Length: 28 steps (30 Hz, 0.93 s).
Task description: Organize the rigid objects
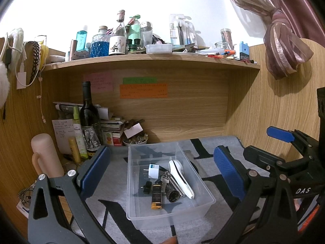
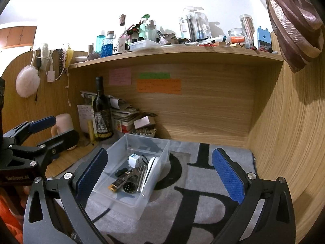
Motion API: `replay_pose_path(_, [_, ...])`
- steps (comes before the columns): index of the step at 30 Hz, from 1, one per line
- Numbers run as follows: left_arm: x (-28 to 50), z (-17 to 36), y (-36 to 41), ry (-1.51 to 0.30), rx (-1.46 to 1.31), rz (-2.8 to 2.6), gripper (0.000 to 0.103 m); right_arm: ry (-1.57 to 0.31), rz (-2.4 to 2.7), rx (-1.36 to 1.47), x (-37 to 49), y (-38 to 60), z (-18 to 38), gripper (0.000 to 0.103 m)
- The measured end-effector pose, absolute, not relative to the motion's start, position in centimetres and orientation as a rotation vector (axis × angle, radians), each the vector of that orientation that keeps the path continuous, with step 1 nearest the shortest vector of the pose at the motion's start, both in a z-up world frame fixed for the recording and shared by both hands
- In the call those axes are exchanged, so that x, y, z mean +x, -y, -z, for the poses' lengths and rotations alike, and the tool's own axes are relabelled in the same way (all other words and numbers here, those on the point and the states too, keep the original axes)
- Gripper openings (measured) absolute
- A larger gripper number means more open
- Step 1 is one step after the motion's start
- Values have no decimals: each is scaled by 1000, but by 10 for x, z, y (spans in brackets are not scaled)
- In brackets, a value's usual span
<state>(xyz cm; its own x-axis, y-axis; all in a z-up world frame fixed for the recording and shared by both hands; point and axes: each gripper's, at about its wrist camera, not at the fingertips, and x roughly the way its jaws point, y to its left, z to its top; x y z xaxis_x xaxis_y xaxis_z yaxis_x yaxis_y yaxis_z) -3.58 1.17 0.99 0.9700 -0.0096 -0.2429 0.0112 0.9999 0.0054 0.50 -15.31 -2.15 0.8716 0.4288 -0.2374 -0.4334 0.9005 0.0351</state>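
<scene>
Clear plastic bin (image 1: 142, 211) sits on a grey mat with large black letters (image 2: 203, 183), on the wooden surface (image 2: 67, 160) inside a desk alcove. Inside the bin, lying together on its floor: white plug adapter (image 1: 152, 170), small black plug (image 1: 147, 187), black-and-gold lighter (image 1: 156, 197) with a yellow end, a key (image 1: 165, 181), a metal cylindrical piece (image 1: 173, 195), and a long white handled tool (image 1: 180, 178) along the bin's right side. Left gripper (image 1: 162, 174) hovers above and in front of the bin, fingers (image 1: 95, 168) spread wide, nothing between them; the bin shows through the gap. Right gripper (image 2: 160, 174) likewise spread wide and empty, held over the mat with the bin beside its left finger. Each gripper appears at the edge of the other's view. Back left corner: dark wine bottle (image 1: 89, 118), stacked papers and books, a small bowl (image 1: 135, 141), a pink mug (image 1: 46, 156). Shelf (image 1: 150, 58) above is crowded with bottles and jars. Coloured notes (image 1: 143, 90) stuck to the back panel.
</scene>
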Motion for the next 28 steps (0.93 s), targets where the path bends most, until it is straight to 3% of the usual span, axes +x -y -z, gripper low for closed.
replay_pose_path(28, [-30,-10,-6,-260,-14,20,103,-245,-440,-16,5,150,22,103])
